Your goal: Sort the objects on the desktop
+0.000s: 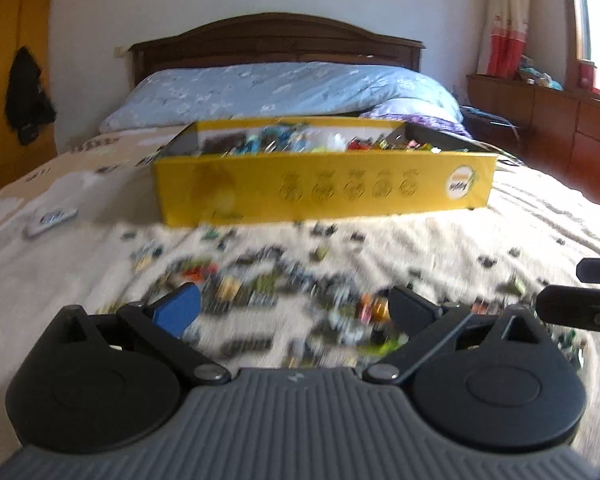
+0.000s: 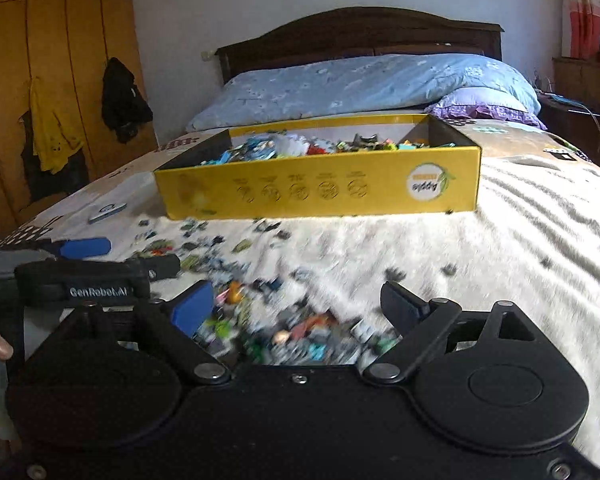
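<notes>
Small multicoloured toy pieces (image 2: 284,320) lay scattered on the cream blanket of the bed (image 2: 520,264), thickest just ahead of both grippers and short of the yellow cardboard box (image 2: 320,192) towards the headboard. The left gripper (image 1: 292,312) and right gripper (image 2: 296,304) stood spread wide, holding nothing. Best to single out one piece at the heap's edge and close on it squarely.

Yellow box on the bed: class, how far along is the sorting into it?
Done: the yellow box already holds many small pieces. In hand: nothing; the left claw and right claw are both open and empty. Left: the blurred scattered pieces on the blanket.
</notes>
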A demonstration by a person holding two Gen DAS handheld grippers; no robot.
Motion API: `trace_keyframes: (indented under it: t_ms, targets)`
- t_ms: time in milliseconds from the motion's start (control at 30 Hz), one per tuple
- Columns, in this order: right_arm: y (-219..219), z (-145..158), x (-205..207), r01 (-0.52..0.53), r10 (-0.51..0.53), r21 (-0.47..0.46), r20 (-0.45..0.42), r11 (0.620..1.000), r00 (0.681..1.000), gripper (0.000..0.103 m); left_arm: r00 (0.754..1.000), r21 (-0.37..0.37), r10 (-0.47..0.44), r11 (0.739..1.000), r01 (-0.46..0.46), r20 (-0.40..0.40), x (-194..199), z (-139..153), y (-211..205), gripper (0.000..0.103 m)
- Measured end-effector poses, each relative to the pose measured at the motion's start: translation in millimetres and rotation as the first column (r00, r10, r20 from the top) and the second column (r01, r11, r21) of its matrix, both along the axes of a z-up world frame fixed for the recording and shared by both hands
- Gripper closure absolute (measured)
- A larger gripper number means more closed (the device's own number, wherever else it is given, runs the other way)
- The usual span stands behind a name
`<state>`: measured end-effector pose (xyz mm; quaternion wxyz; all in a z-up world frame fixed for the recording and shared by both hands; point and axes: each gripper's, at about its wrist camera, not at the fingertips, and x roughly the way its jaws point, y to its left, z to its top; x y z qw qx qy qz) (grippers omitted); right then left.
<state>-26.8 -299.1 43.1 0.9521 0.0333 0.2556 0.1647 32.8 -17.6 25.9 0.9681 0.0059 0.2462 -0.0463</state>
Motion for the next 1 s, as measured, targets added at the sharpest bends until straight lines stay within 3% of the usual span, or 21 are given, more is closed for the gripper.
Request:
trace_keyframes:
  t_ms: [200,467,567,633,667,800,1000]
  targets:
    - [23,-23,-19,-0.027,0.027,0.026,-0.003,0.999,1.0,0.011,0.997,-0.018,0.075,0.997,-0.075,-0.012,-23,-19,29,0.0]
    - [68,-51,-41,-0.122,0.124,-0.036,0.059,0.992,0.991,0.012,0.989,0.005,0.15,0.989,-0.15,-0.011,-39,-37,61,0.0]
    - [88,-59,-50,-0.166,0.174,-0.081,0.103,0.983,0.979,0.029,0.986,-0.026,0.169,0.985,-0.169,-0.015,-41,-41,71,0.0]
    - [97,-62,-52,-0.188,0.197,-0.086,0.108,0.978,0.974,0.054,0.985,-0.031,0.174,0.984,-0.174,-0.015,-43,-43,75,0.0]
    - [101,-63,-52,-0.202,0.21,-0.082,0.103,0.976,0.972,0.059,0.984,-0.032,0.178,0.983,-0.178,-0.013,-43,-43,77,0.0]
    - [114,-69,-42,-0.213,0.218,-0.066,0.072,0.975,0.973,0.075,0.983,-0.04,0.184,0.982,-0.184,-0.004,-44,-44,81,0.0]
    - [125,-80,-30,-0.186,0.189,-0.07,0.042,0.98,0.981,0.086,0.987,-0.036,0.157,0.987,-0.157,0.014,-47,-46,79,0.0]
